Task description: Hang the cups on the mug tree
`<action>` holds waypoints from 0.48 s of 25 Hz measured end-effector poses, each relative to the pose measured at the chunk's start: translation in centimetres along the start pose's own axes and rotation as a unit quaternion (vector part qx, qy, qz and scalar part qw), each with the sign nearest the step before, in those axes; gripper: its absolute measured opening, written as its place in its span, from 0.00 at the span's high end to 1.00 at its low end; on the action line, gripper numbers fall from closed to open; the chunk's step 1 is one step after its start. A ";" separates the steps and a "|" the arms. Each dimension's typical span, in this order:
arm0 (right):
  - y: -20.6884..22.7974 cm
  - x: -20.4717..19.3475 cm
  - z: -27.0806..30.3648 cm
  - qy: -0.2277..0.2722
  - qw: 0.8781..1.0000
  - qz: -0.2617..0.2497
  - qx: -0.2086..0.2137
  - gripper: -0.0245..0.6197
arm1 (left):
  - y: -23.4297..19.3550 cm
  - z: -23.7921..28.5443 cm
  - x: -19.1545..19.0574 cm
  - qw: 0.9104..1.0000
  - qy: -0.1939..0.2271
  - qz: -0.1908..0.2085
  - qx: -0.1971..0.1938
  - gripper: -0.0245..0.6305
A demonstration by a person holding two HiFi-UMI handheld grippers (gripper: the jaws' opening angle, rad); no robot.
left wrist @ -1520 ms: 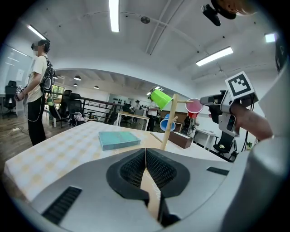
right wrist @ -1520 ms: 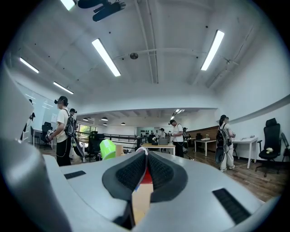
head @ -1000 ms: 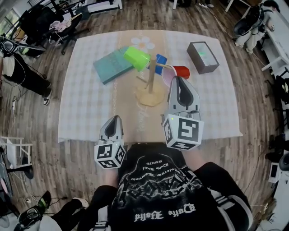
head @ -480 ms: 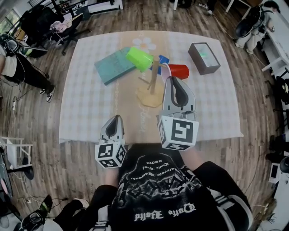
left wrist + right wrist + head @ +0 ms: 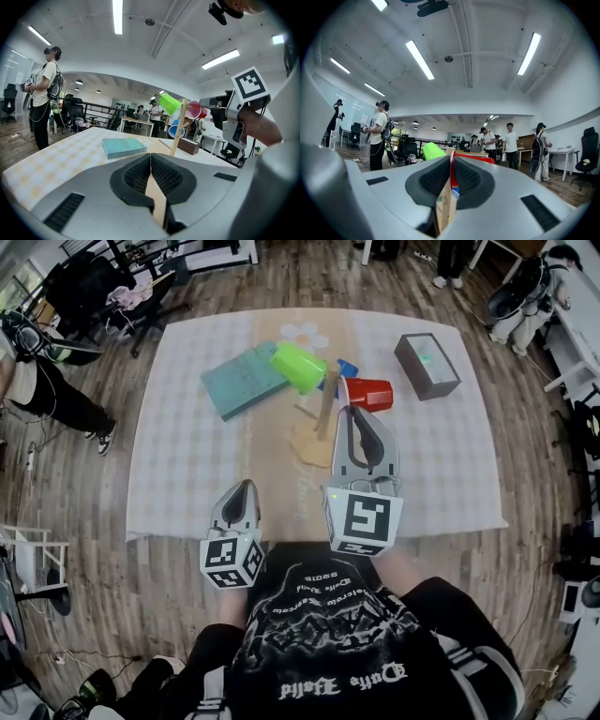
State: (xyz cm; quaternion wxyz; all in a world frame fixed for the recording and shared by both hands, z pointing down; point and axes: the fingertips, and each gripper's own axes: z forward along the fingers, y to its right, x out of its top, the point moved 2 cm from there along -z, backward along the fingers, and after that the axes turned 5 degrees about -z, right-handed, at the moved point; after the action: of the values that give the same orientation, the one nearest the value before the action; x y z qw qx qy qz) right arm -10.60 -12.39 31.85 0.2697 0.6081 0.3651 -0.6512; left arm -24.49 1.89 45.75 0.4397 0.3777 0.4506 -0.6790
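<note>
Open office with a wooden floor, and in the middle a table under a pale checked cloth (image 5: 187, 456). At the right gripper (image 5: 352, 409): jaws narrow, pinched on the thin rim of the red cup (image 5: 372, 393), held level and on its side, mouth toward the mug tree (image 5: 325, 401). Just beside the pole; on a peg or not, cannot tell. Straight ahead through that jaw gap, the wooden pole itself and a sliver of the blue cup (image 5: 346, 367), hanging behind the tree. To the left of the pole, up high, the green cup (image 5: 298, 366) tilted on its peg, crowding that side. At the left gripper (image 5: 246, 486): jaws pressed together with nothing between, low over the near edge of the table, well apart from the tree. Further out on the cloth, a teal book (image 5: 242, 381) lying flat to the left of the tree, a dark box (image 5: 427, 365) to the right, a flower print (image 5: 302, 332) beyond. Around the table, office chairs (image 5: 89, 285) and a person standing (image 5: 46, 96) at the left.
</note>
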 end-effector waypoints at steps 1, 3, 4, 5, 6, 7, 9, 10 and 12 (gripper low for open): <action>-0.1 -0.1 0.0 -0.001 1.000 -0.002 0.000 0.91 | -0.1 0.0 0.0 1.000 0.000 -0.001 0.000 0.93; -0.4 -0.5 0.1 -0.004 1.000 -0.002 0.001 0.91 | -0.2 0.0 0.0 1.000 0.000 -0.001 0.000 0.93; -0.5 -0.6 0.1 -0.005 1.000 -0.002 0.002 0.91 | -0.3 0.1 0.0 1.000 0.000 -0.001 0.001 0.93; -0.5 -0.8 0.1 -0.005 1.000 -0.002 0.003 0.91 | -0.3 0.1 0.0 1.000 0.000 -0.001 0.001 0.93; -0.6 -0.8 0.2 -0.005 1.000 -0.002 0.004 0.91 | -0.3 0.2 0.0 1.000 0.001 0.000 0.000 0.93; -0.7 -0.9 0.2 -0.006 1.000 -0.001 0.005 0.91 | -0.2 0.2 0.0 1.000 0.001 0.000 0.000 0.93; -0.9 -1.1 0.2 -0.009 1.000 -0.001 0.010 0.91 | -0.1 0.3 0.0 1.000 0.001 0.000 0.000 0.93; -1.1 -1.2 0.1 -0.010 1.000 -0.001 0.013 0.92 | 0.0 0.3 0.1 1.000 0.001 0.000 0.000 0.93; -1.4 -1.3 0.1 -0.013 1.000 -0.001 0.018 0.92 | 0.0 0.3 0.2 1.000 0.002 0.001 -0.002 0.93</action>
State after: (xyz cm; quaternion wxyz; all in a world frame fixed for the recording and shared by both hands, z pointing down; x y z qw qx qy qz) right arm -11.67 -11.76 33.35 0.2628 0.6042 0.3502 -0.6658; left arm -24.55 1.56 45.69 0.4400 0.3783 0.4520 -0.6775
